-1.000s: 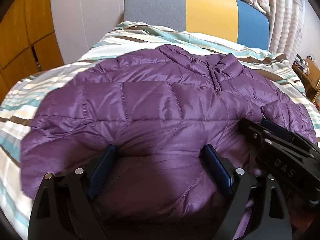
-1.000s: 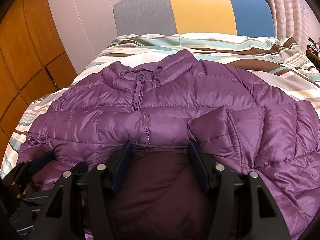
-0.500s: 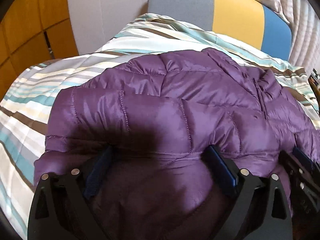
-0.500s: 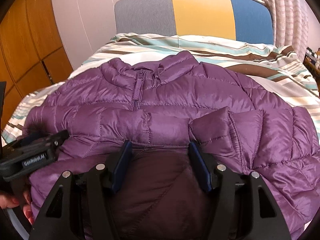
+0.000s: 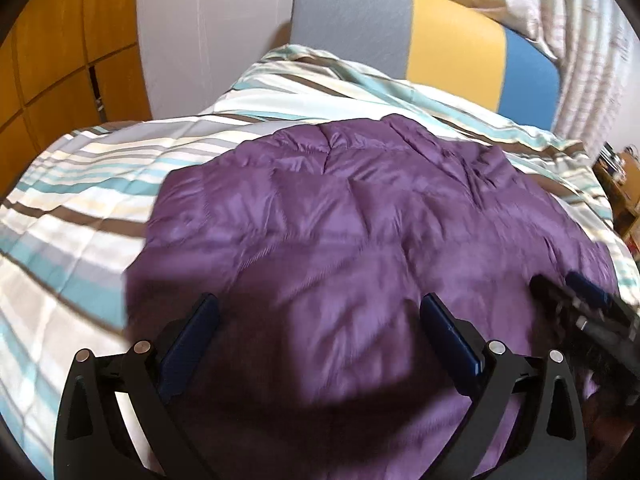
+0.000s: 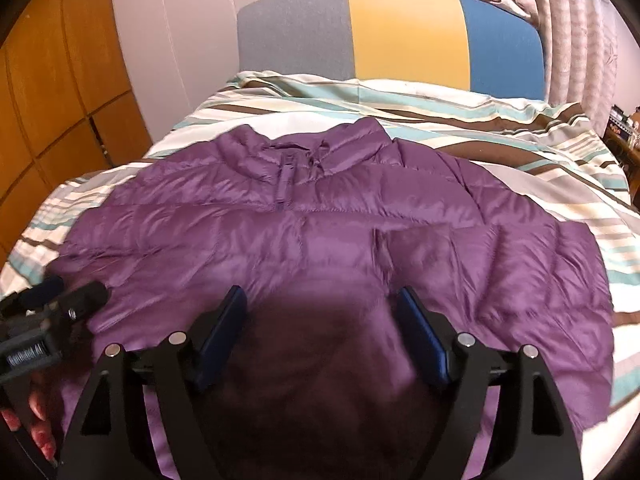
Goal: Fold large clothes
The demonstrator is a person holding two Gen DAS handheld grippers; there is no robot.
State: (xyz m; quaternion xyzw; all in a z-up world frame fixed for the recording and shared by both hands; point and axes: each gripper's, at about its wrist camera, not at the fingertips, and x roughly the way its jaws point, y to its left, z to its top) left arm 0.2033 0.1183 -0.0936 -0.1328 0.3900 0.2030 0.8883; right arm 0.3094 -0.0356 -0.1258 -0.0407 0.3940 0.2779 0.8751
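A quilted purple puffer jacket (image 6: 344,232) lies spread on the striped bed cover (image 6: 500,140), collar toward twelve o'clock. The left gripper (image 5: 318,322) and right gripper (image 6: 320,316) hang above its hem at six o'clock, jaws opening and released, pads clear of the fabric.

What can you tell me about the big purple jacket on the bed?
The purple jacket is a puffy, shiny coat, quilted into stitched panels. It lies spread flat on the striped bedspread, collar toward the headboard, with its zipper closed near the top. One sleeve seems folded across the front. The near hem looks turned up, showing darker lining. The left gripper and right gripper hover over it, jaws opening, pinching nothing.
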